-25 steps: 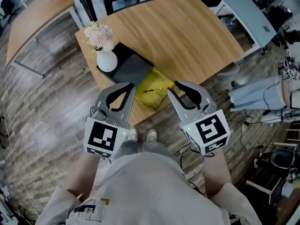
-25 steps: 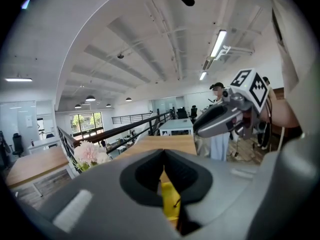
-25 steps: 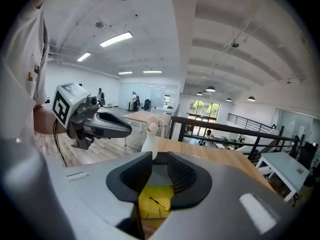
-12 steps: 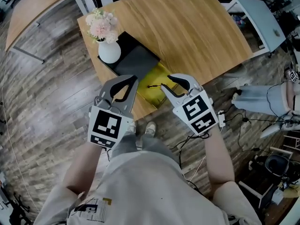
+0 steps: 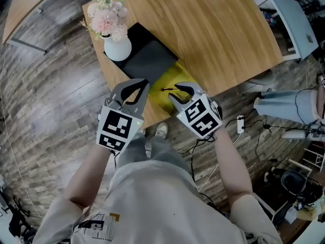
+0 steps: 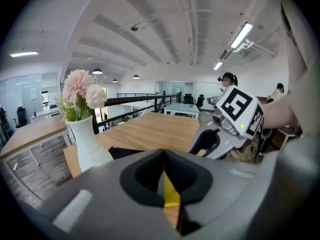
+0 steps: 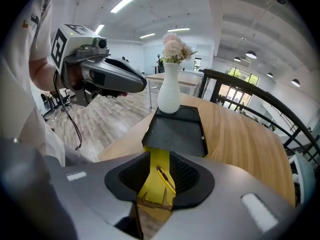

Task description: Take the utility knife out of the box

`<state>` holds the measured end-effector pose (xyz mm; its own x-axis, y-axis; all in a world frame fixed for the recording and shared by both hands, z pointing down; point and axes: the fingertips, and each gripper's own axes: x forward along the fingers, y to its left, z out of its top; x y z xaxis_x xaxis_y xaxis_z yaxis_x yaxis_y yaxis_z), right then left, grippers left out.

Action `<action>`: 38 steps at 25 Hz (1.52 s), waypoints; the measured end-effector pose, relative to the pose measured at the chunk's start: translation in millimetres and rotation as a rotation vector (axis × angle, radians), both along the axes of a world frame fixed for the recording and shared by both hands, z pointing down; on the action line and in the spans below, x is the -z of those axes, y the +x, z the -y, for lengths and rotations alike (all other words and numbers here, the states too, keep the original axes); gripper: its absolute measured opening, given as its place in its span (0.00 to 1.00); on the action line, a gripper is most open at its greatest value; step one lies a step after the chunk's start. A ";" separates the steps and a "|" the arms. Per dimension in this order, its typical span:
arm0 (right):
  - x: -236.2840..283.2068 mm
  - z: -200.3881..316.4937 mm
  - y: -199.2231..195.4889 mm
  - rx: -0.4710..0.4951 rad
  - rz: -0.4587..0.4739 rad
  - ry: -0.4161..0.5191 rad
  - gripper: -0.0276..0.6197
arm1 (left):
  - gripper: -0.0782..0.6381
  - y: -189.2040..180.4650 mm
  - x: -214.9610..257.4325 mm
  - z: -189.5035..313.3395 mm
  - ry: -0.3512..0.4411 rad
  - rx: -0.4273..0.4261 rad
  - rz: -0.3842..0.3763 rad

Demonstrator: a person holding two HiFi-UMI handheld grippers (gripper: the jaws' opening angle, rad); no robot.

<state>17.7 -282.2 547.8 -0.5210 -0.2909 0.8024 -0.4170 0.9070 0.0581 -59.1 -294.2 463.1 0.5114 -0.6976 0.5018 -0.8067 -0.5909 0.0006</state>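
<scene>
Lowered – right claw (image 5: 177, 91) just opening, empty | left claw (image 5: 141, 84) clenched | knife (image 7: 164, 178) aslant in box (image 5: 174, 75)

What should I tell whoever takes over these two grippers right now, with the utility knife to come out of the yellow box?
Left gripper: shut, empty, over the near edge of the table, beside the yellow box.
Right gripper: jaws have just been opening and are now open, with nothing between them, aimed down at the box.
Utility knife: lying in the box, untouched.
Done: nothing gripped yet.
To do: lower the right gripper, close on the knife, lift it out.
</scene>
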 end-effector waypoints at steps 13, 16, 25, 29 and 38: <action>-112.9 16.0 7.2 0.156 -0.217 -0.073 0.24 | 0.11 1.8 -72.8 14.7 -0.127 -0.019 0.085; -130.0 15.4 8.2 0.193 -0.265 -0.072 0.24 | 0.11 5.0 -86.4 15.0 -0.159 -0.018 0.087; -161.5 19.9 14.0 0.265 -0.363 -0.087 0.23 | 0.11 8.0 -110.1 11.1 -0.233 0.006 0.061; -168.7 16.5 12.2 0.282 -0.380 -0.105 0.23 | 0.11 10.4 -114.6 6.5 -0.248 -0.001 0.057; -167.1 10.5 12.7 0.204 -0.342 -0.126 0.14 | 0.11 15.6 -116.6 -7.1 -0.267 -0.019 0.046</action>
